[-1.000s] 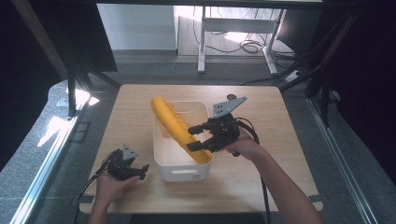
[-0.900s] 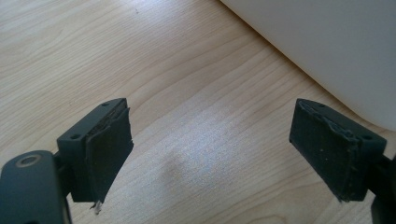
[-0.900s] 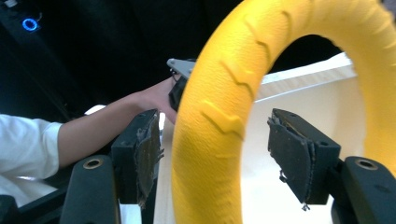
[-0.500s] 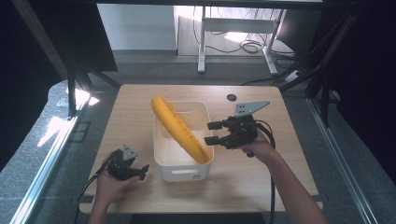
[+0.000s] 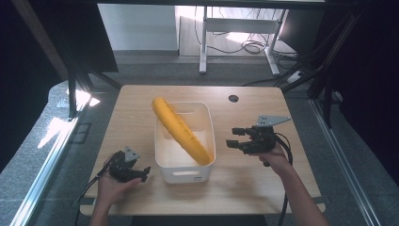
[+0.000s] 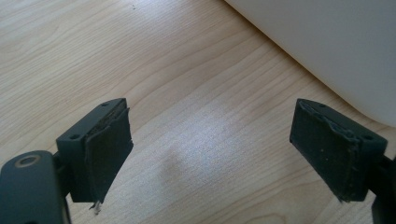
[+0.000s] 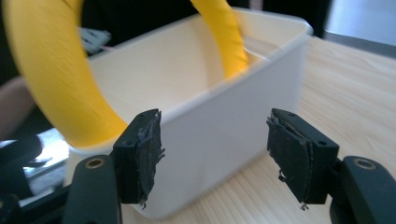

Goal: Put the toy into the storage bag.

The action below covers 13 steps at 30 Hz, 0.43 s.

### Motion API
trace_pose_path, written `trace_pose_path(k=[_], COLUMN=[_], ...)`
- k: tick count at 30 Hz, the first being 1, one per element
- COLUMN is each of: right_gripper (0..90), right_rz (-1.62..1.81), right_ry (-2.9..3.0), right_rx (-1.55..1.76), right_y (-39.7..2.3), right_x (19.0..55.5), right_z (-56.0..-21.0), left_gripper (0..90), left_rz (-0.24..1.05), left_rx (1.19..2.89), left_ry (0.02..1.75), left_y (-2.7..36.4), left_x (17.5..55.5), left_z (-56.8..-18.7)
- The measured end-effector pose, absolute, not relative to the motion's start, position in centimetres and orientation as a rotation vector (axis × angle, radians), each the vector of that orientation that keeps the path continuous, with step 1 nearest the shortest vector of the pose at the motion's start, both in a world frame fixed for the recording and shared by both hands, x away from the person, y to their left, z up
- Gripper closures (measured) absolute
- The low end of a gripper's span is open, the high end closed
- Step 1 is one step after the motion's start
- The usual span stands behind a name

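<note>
A long yellow ribbed foam roll [image 5: 180, 130] lies slantwise in a white rectangular plastic bin [image 5: 184, 172] at the middle of the light wooden tabletop [image 5: 131, 108]. Its upper end sticks out over the bin's rim toward 11 o'clock, and its lower end rests against the rim at the bin's 4 o'clock corner.

The right hand-held gripper [image 5: 234, 137] is at 3 o'clock from the bin, near it but apart, with its black jaws pointing toward the bin's side wall. The jaws stand apart with nothing between them. In the right gripper view the right hand-held gripper [image 7: 212, 154] looks at the bin's white wall [image 7: 233, 116], and the yellow roll [image 7: 51, 74] arches over the rim above the jaws, blurred.

The left hand-held gripper [image 5: 143, 172] is at 8 o'clock from the bin, low over the tabletop and just beside the bin's front corner. In the left gripper view the left hand-held gripper [image 6: 210, 154] has its jaws wide apart over bare wood, with nothing between them, and the bin's curved white wall [image 6: 336, 46] shows at 1 o'clock. A cable trails from each gripper toward the person's forearms at 6 o'clock.
</note>
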State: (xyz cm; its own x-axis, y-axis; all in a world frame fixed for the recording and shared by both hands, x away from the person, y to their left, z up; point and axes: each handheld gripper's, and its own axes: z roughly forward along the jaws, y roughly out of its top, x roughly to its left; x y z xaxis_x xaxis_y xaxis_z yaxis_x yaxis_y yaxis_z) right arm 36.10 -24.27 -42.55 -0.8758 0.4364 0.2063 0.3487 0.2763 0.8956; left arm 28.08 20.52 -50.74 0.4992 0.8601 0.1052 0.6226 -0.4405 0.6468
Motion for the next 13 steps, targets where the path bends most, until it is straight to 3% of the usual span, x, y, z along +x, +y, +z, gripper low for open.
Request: trace_pose_path(k=[13], right_gripper=[34.4], right_rz=[1.669], right_ry=[2.345], right_rx=[0.819], right_y=[-25.6], right_x=[35.7], right_z=[-44.3], left_gripper=[13.0], left_rz=[0.578], left_rx=[2.201], left_ry=[1.214], left_y=[20.4], left_x=[28.1], left_z=[-50.8])
